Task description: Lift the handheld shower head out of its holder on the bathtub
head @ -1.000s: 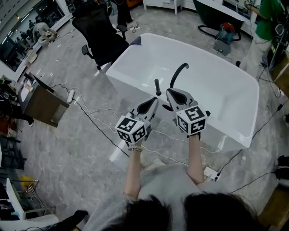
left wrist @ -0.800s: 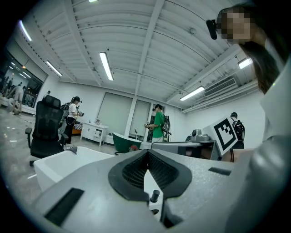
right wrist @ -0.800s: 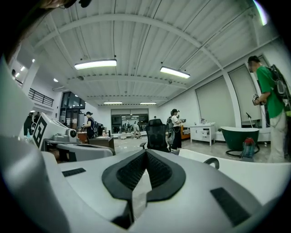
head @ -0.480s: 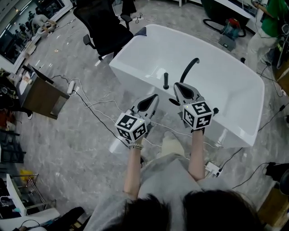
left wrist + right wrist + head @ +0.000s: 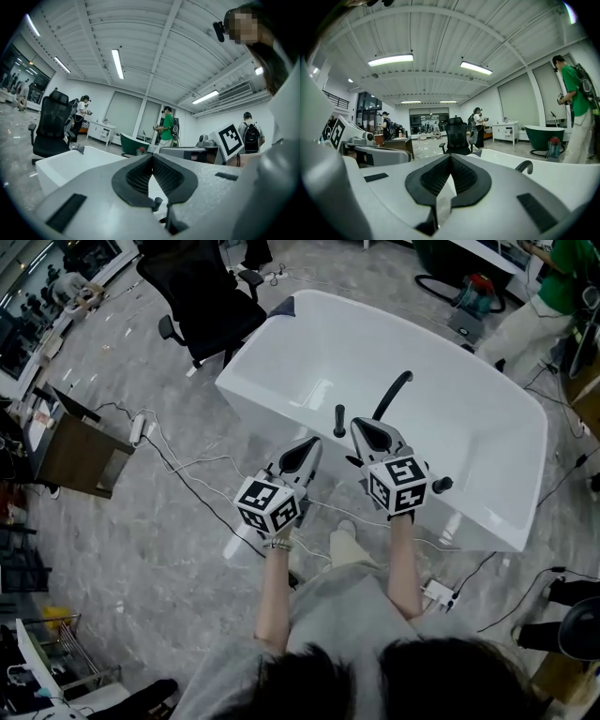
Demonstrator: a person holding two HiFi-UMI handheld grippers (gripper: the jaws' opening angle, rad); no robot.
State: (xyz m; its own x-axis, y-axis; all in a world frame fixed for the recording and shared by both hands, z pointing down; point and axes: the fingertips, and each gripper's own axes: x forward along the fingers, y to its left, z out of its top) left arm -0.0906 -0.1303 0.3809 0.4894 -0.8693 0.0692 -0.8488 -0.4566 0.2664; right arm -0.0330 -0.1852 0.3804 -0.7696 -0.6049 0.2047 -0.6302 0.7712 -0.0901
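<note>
The slim black upright handheld shower head [image 5: 339, 420] stands in its holder on the near rim of the white oval bathtub [image 5: 487, 437], just beside the curved black spout [image 5: 394, 395]. Only the head view shows it plainly; the right gripper view catches just the spout above the tub's rim. The left gripper [image 5: 312, 442] and the right gripper [image 5: 360, 426] hover close to that rim. Each gripper's own view shows its jaws clenched together on nothing.

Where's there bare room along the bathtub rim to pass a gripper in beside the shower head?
Free: the near rim of the bathtub between its left corner and the handheld shower head, and the basin floor beyond. Crowded: right of the shower head, where the spout, right gripper and a rim knob sit close together.
</note>
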